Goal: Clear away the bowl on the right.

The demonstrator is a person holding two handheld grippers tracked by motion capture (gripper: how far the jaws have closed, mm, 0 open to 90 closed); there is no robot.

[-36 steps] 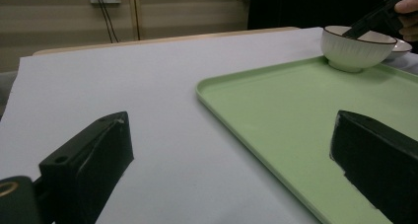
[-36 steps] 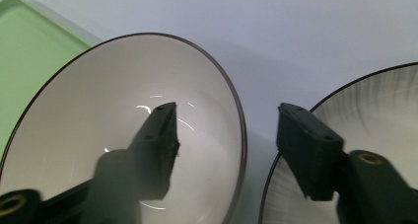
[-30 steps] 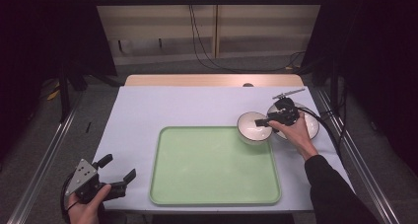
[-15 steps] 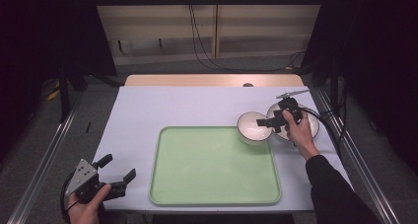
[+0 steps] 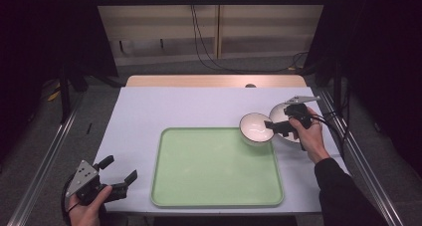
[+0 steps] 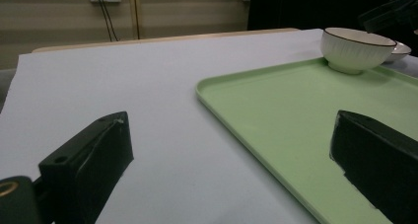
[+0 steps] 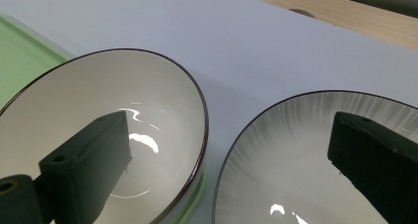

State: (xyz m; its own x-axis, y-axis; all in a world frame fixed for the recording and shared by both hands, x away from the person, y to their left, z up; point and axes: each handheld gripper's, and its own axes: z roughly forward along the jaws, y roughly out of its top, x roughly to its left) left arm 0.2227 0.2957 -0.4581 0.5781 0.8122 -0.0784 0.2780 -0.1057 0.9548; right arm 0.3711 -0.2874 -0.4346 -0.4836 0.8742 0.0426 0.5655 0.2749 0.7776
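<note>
A white bowl with a dark rim (image 5: 256, 128) (image 6: 356, 49) (image 7: 74, 110) sits at the far right corner of the light green tray (image 5: 214, 171) (image 6: 296, 105). Close on its right stands a grey-streaked bowl (image 5: 278, 114) (image 7: 305, 150) on the white table cover. My right gripper (image 5: 270, 128) (image 7: 231, 150) is open and its jaws have just been opening. One jaw hangs over the white bowl's inside, the other over the streaked bowl, with both rims between them and neither pressed. My left gripper (image 5: 121, 169) (image 6: 231, 155) is open and holds nothing at the table's near left corner.
The white cover (image 5: 169, 106) spreads over the table, and bare wood shows along the far edge (image 5: 214, 80). Metal rails run along both sides of the table. Cables hang down the back wall. The right gripper's cable trails off the table's right side.
The right hand has shifted only slightly at the two bowls. The white bowl, the tray and the left gripper stay where they were.
</note>
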